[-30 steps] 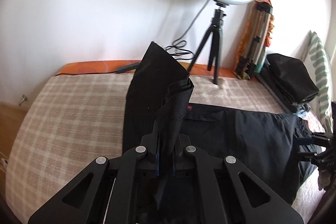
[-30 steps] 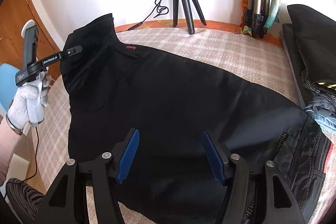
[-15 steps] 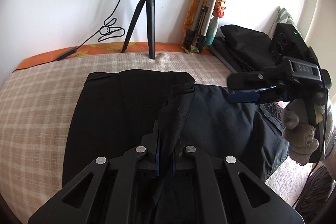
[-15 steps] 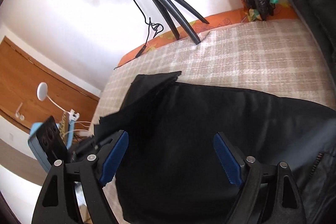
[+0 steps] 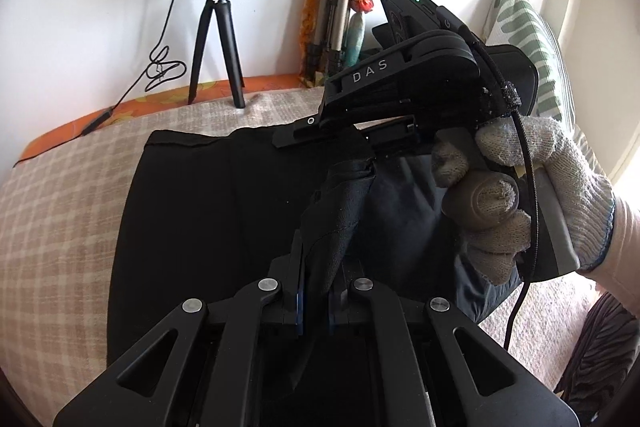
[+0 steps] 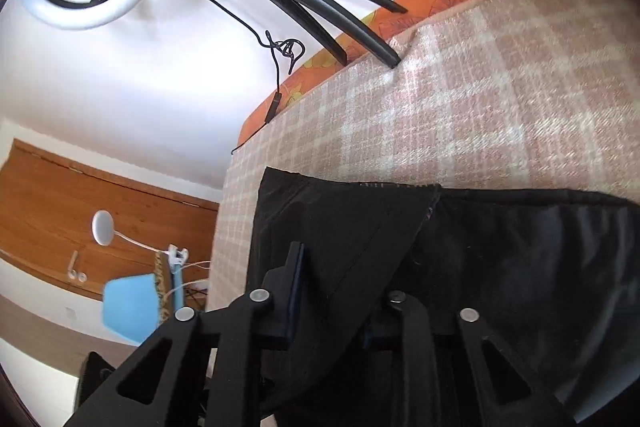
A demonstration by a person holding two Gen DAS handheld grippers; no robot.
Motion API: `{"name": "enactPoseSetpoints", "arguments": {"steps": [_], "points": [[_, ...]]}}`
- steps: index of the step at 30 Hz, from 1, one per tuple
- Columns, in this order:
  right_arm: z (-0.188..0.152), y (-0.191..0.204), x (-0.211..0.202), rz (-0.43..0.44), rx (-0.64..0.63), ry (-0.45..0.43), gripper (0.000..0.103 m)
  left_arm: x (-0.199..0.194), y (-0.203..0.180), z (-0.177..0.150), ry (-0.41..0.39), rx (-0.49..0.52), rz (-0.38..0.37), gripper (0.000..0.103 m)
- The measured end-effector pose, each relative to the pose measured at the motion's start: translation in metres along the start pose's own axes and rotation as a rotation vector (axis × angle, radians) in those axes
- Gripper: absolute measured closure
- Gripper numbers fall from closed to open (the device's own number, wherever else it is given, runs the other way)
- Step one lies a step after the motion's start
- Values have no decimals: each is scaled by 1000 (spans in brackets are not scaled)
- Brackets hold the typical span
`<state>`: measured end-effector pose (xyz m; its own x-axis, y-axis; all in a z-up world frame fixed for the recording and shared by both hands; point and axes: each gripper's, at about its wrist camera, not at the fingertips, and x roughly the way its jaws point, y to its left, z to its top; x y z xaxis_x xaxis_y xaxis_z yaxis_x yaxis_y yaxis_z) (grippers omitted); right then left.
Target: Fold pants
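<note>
Black pants (image 5: 208, 211) lie on the checked bedspread (image 5: 60, 211), folded over on themselves. My left gripper (image 5: 314, 301) is shut on a bunched hem of the pants, lifted a little above the layer below. The right gripper (image 5: 320, 131), in a gloved hand, shows just beyond it, its fingers at the same hem. In the right wrist view the right gripper (image 6: 332, 307) has closed in on a corner of the pants (image 6: 352, 227); fabric lies between its fingers, the right one partly hidden by cloth.
A ring light on a tripod (image 5: 218, 39) stands at the back of the bed, its cable trailing left. Folded tripods (image 5: 332, 19) lean in the corner. A striped pillow (image 5: 528, 39) and dark clothes lie at the right. A wooden cabinet (image 6: 60, 211) is left of the bed.
The left gripper carried the hem rightward over the pants. The right gripper came to the hem and narrowed from wide open onto the fabric corner.
</note>
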<state>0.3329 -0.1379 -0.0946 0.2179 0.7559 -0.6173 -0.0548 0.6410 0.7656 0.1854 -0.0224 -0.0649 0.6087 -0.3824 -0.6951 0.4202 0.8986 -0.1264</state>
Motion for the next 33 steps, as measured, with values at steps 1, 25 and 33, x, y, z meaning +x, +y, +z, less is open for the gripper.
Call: {"name": "enactPoseSetpoints", "arguments": {"steps": [1,25,33], "points": [[-1,3,-6,-31,-35,-9,93,2,-5,-1,5,6,-6,97],[-24,-44,-156,-339,-194,-124,102,-45,-51,3,-45,52,-42,59],[-36,-84,-184,-399,-127,-125,102,-26,12,-3,16,-117,55,59]]}}
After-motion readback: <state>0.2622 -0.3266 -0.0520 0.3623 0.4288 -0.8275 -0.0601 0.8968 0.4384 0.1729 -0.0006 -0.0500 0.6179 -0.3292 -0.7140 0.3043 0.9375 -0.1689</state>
